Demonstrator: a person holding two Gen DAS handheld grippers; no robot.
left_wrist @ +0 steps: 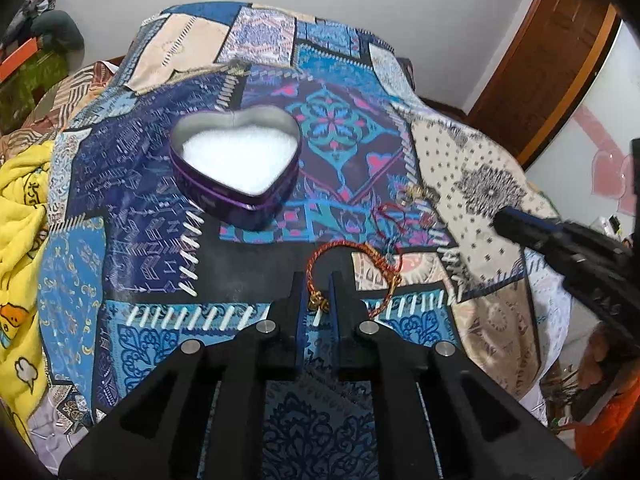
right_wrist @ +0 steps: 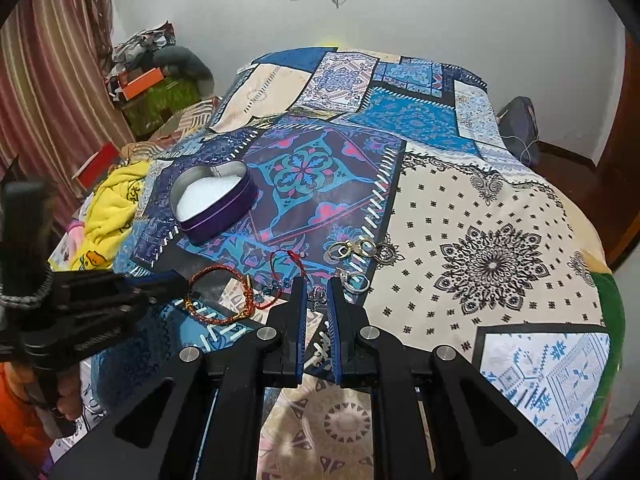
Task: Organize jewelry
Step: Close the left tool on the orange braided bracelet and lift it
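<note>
A purple heart-shaped tin [left_wrist: 236,196] with white lining stands open on the patchwork bedspread; it also shows in the right wrist view [right_wrist: 218,216]. My left gripper [left_wrist: 316,280] has its jaws close around the knotted end of a braided red-gold bracelet [left_wrist: 340,246], also seen in the right wrist view [right_wrist: 216,270]. My right gripper [right_wrist: 318,284] has its jaws close around a small silver ornament [right_wrist: 318,294]. A thin red cord bracelet [right_wrist: 280,258] and metal rings [right_wrist: 346,249] lie beyond it.
A yellow blanket [left_wrist: 20,208] lies at the bed's left side. Boxes and clutter [right_wrist: 144,76] stand by the striped curtain. A wooden door [left_wrist: 548,52] is at the right. A dark bag [right_wrist: 518,120] sits on the floor beyond the bed.
</note>
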